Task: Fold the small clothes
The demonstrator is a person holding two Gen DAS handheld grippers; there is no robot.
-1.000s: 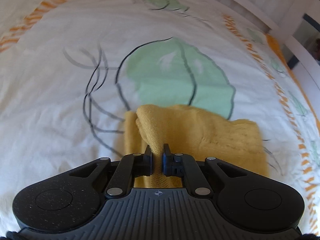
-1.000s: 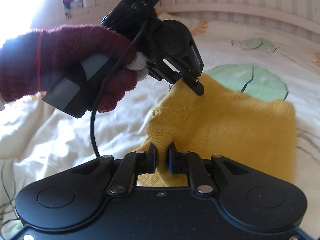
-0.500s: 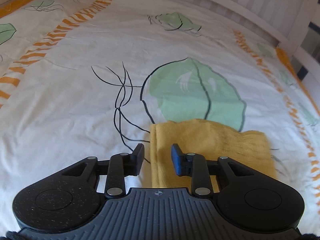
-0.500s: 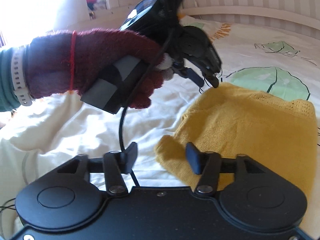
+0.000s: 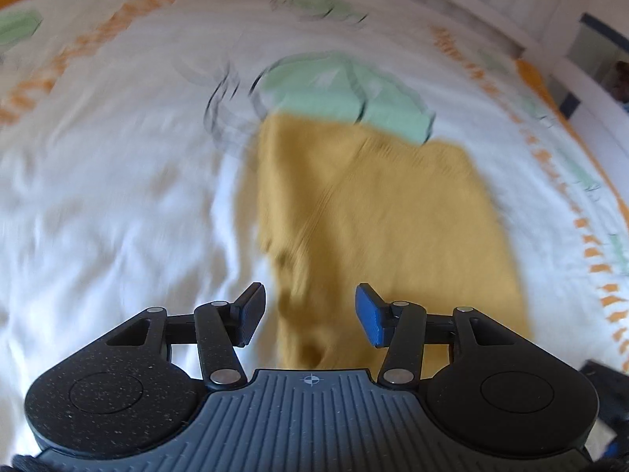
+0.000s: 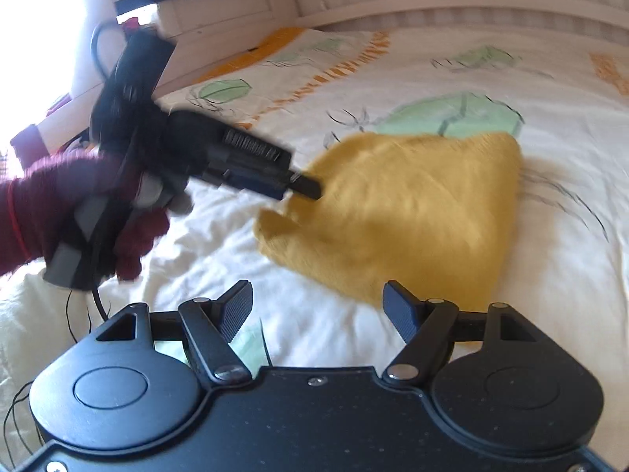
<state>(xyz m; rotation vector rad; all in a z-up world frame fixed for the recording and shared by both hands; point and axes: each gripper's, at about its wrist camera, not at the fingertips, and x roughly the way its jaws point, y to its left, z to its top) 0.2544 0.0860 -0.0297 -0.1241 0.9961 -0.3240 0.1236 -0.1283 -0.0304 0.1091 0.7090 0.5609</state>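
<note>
A small mustard-yellow knitted garment [image 5: 373, 212] lies folded flat on the bed sheet [image 5: 118, 196]; it also shows in the right wrist view [image 6: 409, 212]. My left gripper [image 5: 310, 310] is open and empty, just above the garment's near edge. My right gripper [image 6: 318, 306] is open and empty, short of the garment's near corner. In the right wrist view the left gripper [image 6: 302, 188], held by a hand in a maroon glove [image 6: 59, 204], reaches the garment's left edge. The left wrist view is blurred by motion.
The sheet is white with green leaf prints [image 6: 456, 118] and orange striped bands [image 6: 338, 67]. A white slatted bed frame [image 6: 452, 4] runs along the far side. A black cable [image 6: 98, 299] hangs from the left gripper.
Both grippers, shut on the garment a second ago, have let it go and opened wider. Both have pulled back, and the garment now lies flat on the sheet.
</note>
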